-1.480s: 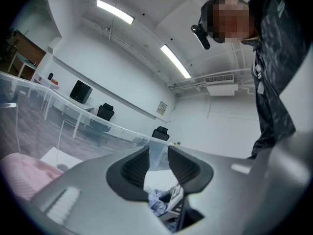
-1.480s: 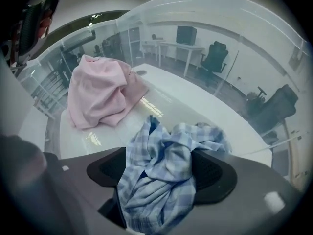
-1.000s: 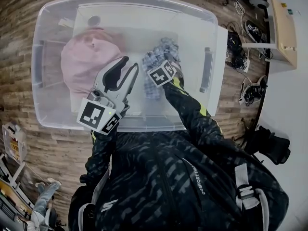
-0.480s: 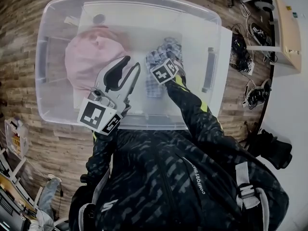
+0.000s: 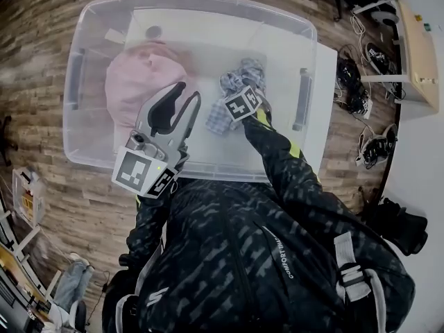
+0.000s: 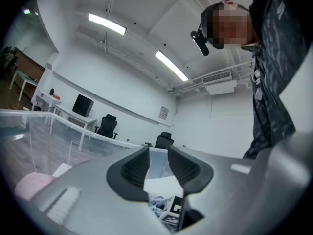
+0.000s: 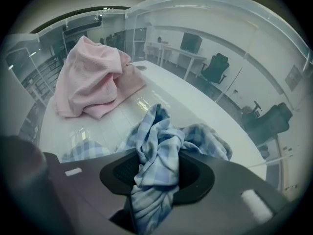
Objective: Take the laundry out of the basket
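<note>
Basket [image 5: 78,120] clear, whitish bottom. Inside basket: plain pink cloth [image 5: 139,82] and blue-white checked cloth [image 7: 161,151]. Floor [image 5: 41,207] around basket brown wood grain. Left claw [image 5: 179,97] grey, pads [image 6: 134,166] black, its marker cube [image 5: 144,173] black-white squares. Sleeve [image 5: 274,161] black, grey streaks, yellow-green stripe.

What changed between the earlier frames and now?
The right gripper has just been closing its jaws and now pinches the blue checked cloth, which lay loosely between them before. The left gripper has lifted a little. Unchanged: the left jaws are slightly apart and empty, and the pink cloth lies in the clear bin.
</note>
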`<state>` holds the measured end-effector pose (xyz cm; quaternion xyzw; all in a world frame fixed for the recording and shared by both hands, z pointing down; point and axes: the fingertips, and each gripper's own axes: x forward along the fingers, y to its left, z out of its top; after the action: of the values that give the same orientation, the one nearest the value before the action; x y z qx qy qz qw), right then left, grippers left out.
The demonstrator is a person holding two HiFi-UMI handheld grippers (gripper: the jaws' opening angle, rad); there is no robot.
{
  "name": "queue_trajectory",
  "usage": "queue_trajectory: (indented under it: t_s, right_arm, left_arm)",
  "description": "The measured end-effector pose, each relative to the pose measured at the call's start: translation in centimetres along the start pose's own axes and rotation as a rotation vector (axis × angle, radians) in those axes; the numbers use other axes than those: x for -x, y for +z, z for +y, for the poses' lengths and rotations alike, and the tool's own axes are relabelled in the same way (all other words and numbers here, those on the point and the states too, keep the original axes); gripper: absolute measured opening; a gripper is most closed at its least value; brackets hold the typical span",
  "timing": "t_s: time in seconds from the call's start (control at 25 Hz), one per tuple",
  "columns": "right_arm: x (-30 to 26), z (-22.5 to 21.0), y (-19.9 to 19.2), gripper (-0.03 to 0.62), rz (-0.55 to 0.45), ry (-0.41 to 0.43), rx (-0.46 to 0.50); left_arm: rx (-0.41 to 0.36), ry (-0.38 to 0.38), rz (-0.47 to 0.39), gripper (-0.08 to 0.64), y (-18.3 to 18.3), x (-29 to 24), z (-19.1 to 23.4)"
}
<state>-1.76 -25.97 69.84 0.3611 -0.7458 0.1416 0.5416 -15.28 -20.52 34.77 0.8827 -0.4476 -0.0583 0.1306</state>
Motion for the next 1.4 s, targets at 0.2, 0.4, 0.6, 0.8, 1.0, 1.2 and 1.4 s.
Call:
queue_trajectory:
  t_s: [0.2,0.4,0.6,0.8,1.0,1.2,1.4]
  right_arm:
    - [1.2,-0.7,0.7,0.158,-0.021,-0.003,-0.047]
    - [3.5,-1.9,2.5,0.152,-0.088,-0.024,-0.068]
    - [7.0,-3.1,4.5,0.149,-0.187,-0.048,-0.095]
    - [11.9,-3.9,7.4,0.149,-0.323,-0.037,-0.144]
    - [16.6,-4.3,8.6,0.149,-0.425,0.008,-0.211]
    - [20.8,-4.3,9.6,0.149,-0.516,0.034,-0.225]
    - [25.3,-3.8,10.1,0.149,-0.618,0.072,-0.251]
  left_arm:
    - [-0.026,0.031,-0.094,0.110,3.3,1.2,-0.3]
    - [-0.036,0.039,-0.117,0.110,4.4,1.9,-0.7]
    - [-0.036,0.028,-0.122,0.110,4.3,2.1,-1.8]
    - [-0.031,-0.006,-0.123,0.110,4.4,1.7,-3.4]
    - [-0.024,-0.027,-0.111,0.110,4.0,1.3,-5.0]
    - [-0.026,-0.032,-0.088,0.110,3.7,1.2,-5.8]
    - [-0.036,-0.029,-0.078,0.110,3.8,1.1,-6.3]
